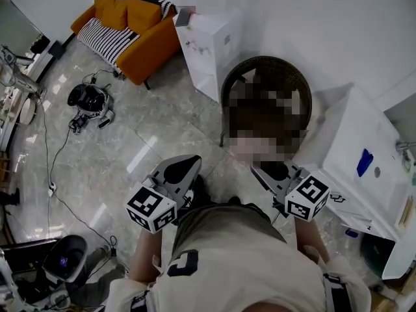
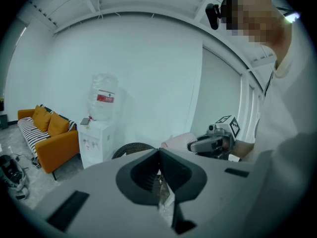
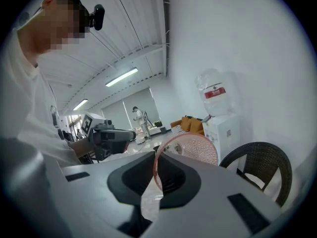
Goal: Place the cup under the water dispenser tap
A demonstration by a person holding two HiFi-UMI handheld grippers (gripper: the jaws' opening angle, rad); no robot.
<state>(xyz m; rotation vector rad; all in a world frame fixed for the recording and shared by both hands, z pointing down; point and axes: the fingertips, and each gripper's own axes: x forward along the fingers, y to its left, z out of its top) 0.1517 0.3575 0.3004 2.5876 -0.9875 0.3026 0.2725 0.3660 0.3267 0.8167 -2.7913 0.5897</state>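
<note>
Tiled floor, white walls, orange sofa (image 1: 130, 28) at the far side, and the water dispenser (image 1: 207, 44) against the wall with its bottle (image 2: 101, 99) on top. Pickup looks done: the right gripper (image 3: 155, 157) is pinched on the rim of the pink translucent cup (image 3: 194, 150), one jaw inside the wall and one outside. The cup is up in the air in front of the person, open mouth turned sideways, not resting on anything. The left gripper (image 2: 159, 153) has its jaws pressed together with nothing I can make out between them, so it reads as idle. Both grippers are held close in front of the person's torso and point roughly at the dispenser. The delivery is all left to do: the dispenser is well apart from the cup, across open floor, with the dark wicker chair (image 1: 266, 83) standing just beside it and near the direct line. A white surface (image 1: 364, 155) sits off to the right and plays no part so far. My read is early-to-mid task, grasp secured and transport not finished. Remaining: close the gap past the chair, turn the cup upright (it's on its side now), slide it under the tap, set it down, release. The taps and any drip tray are too small to make out from here, so the exact target spot is unclear.
</note>
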